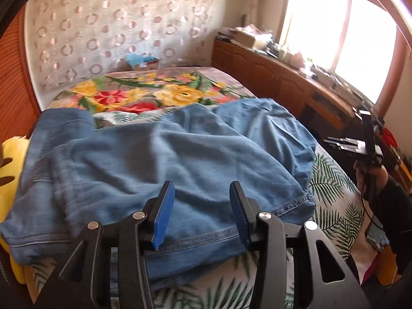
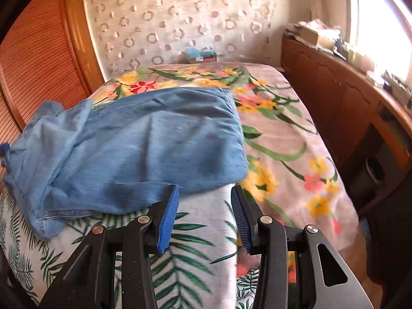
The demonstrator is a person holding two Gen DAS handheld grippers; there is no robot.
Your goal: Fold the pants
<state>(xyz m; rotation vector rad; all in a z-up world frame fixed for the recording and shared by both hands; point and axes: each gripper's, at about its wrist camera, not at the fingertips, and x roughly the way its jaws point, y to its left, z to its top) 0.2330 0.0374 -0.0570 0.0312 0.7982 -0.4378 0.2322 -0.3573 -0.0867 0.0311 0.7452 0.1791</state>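
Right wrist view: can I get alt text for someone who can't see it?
Blue denim pants lie bunched on a bed with floral and palm-leaf covers. The right gripper hangs above their near edge, its blue-padded fingers apart and holding nothing. Patterned wallpaper and a wooden cabinet stand behind.

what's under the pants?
The pants lie on a palm-leaf sheet, overlapping the floral blanket and a yellow cushion. Anything beneath the denim is hidden.

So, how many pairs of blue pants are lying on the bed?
1. The blue pants lie crumpled across the bed, over the leaf-print sheet. Others may be hidden underneath.
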